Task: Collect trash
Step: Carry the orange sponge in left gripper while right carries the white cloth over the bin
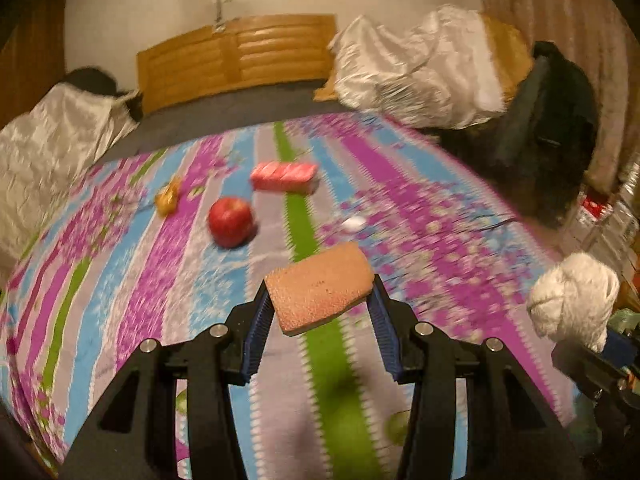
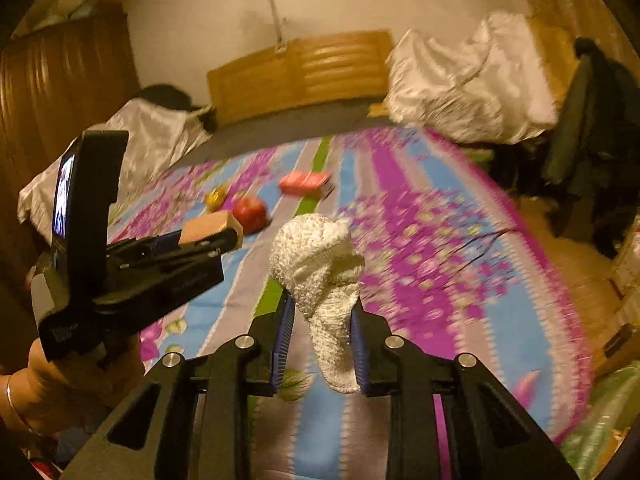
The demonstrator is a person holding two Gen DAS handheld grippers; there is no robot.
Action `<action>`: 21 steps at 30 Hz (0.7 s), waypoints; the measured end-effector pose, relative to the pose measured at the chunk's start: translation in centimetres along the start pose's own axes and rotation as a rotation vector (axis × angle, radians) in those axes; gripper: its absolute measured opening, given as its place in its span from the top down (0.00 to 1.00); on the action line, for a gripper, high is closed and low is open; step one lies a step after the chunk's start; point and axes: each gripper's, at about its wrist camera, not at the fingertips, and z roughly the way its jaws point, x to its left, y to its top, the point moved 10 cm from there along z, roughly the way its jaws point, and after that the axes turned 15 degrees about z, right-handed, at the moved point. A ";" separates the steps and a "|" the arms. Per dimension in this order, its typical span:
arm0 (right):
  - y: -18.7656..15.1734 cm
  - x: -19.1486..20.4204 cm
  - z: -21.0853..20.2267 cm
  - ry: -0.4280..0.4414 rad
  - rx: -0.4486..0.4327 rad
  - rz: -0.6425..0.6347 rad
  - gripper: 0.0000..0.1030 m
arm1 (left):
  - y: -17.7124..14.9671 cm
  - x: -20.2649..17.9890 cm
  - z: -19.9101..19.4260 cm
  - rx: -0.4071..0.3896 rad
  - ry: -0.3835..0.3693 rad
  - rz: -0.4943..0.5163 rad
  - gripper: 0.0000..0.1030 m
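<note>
Aloft, left tongs [image 1: 320,312] tilted down, clamping sponge [image 1: 320,292]

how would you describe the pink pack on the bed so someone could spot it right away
Start at the bed's striped floral cover. Near its middle, beyond the red apple, lies the pink pack, right of a small yellow wrapper. It is the only long, boxy, pink thing there.

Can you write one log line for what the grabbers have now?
left gripper: shut on sponge | right gripper: shut on white cloth | both above bedspread
</note>
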 end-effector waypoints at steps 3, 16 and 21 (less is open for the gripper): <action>1.9 -1.4 -2.9 -0.023 -0.065 0.035 0.73 | 2.7 -2.7 -1.4 -0.054 -0.031 0.047 0.56; 7.1 -13.5 -19.6 -0.285 -0.341 0.201 0.73 | 10.8 -18.8 -6.7 -0.218 -0.259 0.253 0.56; 6.4 -19.4 -25.2 -0.384 -0.396 0.300 0.73 | 12.0 -24.7 -8.5 -0.259 -0.344 0.337 0.56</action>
